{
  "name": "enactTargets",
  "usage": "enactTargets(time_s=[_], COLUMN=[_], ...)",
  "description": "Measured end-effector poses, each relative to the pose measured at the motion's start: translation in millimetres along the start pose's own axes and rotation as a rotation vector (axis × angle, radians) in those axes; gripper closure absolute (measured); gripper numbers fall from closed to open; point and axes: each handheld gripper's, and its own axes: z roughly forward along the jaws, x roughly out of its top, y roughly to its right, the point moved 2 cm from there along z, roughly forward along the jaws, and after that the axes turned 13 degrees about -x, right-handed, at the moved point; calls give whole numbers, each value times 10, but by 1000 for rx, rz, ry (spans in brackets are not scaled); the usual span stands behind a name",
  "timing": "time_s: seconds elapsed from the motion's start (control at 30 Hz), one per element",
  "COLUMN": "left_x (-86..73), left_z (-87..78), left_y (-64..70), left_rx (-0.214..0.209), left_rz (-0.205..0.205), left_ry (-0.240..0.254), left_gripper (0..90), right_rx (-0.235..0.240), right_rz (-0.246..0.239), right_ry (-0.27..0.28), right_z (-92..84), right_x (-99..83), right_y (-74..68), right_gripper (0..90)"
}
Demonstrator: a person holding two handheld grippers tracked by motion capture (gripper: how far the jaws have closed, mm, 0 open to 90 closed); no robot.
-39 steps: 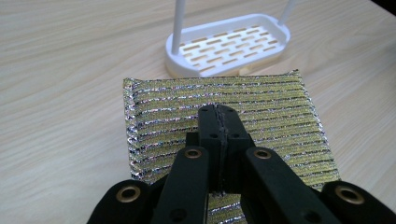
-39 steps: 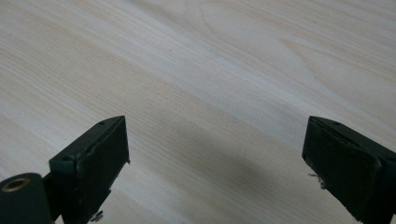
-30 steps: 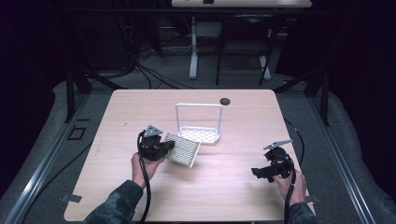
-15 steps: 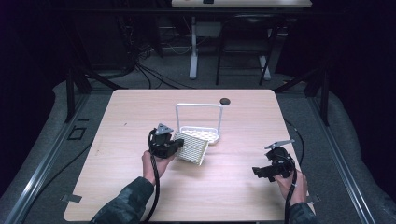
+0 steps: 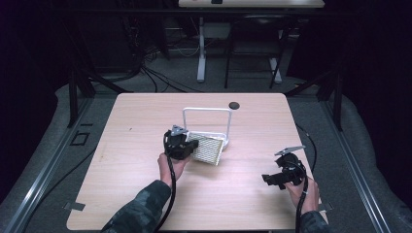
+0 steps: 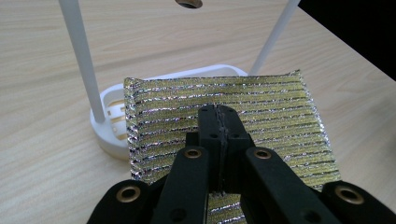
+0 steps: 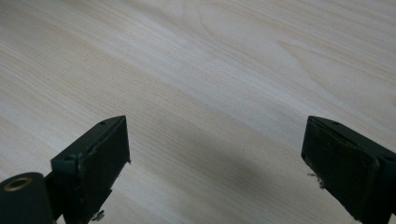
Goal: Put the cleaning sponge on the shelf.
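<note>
Pale wood-grain table (image 5: 131,194); on it a white rack (image 5: 208,119) with thin round posts. Left gripper (image 6: 219,122) pinches a flat, ribbed gold-silver scouring pad (image 6: 280,112) over the rack's base. Right gripper (image 7: 215,163) gapes wide, holding nothing.

A lab or test room — dark drapes (image 5: 374,97), floor cables (image 5: 160,77), one bare wooden table (image 5: 136,126)

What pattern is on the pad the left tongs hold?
The pad has alternating gold and glittery silver stripes; clearest in the left gripper view.
</note>
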Motion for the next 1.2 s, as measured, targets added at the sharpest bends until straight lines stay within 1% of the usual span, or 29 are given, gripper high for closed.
enactTargets(time_s=[0.2,0.27,0.3,0.33,0.37,0.43,0.47,0.5,0.57,0.63,0.73,0.8,0.83,0.87,0.9,0.93,1.0,1.13,1.2], left_x=[46,65,76,84,92,98,100,99,98,97,92,90,90,89,89,93,94,88,84], left_z=[92,120,130,139,157,186,201,219,250,278,326,358,374,392,392,417,445,490,510], left_y=[-24,-29,-30,-35,-33,-38,-43,-46,-48,-50,-45,-32,-28,-22,-22,-18,-16,-18,-21], left_rx=[39,49,56,64,77,86,95,97,111,123,147,160,165,176,176,192,206,218,233], left_rz=[-22,-38,-43,-38,-45,-57,-57,-70,-89,-95,-84,-71,-61,-55,-55,-43,-36,-34,-35], left_ry=[26,36,35,37,40,42,43,41,56,66,72,74,67,74,74,81,88,90,96], left_gripper=[900,900,900,900,900,900,900,900,900,900,900,900,900,900,900,900,900,900,900], right_rx=[-1,2,2,1,1,0,0,-3,1,2,4,3,4,4,4,6,7,8,9], right_rz=[-2,-2,-2,-4,-4,-5,-5,-8,-7,-6,-2,0,1,-2,-2,-2,-3,-4,-3], right_ry=[4,2,1,-1,0,-2,-1,-1,2,-6,4,7,8,8,8,8,7,6,8], right_z=[1,3,2,2,2,3,3,4,3,-3,-7,-11,-11,-12,-13,-13,-9,-6,-6], right_x=[-6,-5,-4,-3,-3,-2,-2,-2,0,-1,-4,-3,-2,-3,-3,-3,-4,-4,-4], right_y=[12,5,2,-1,-3,-7,-8,-6,-7,-1,1,5,6,6,4,4,4,-1,0], right_gripper=[69,69,69,70,70,70,69,69,70,69,70,70,70,70,70,70,71,71,71])
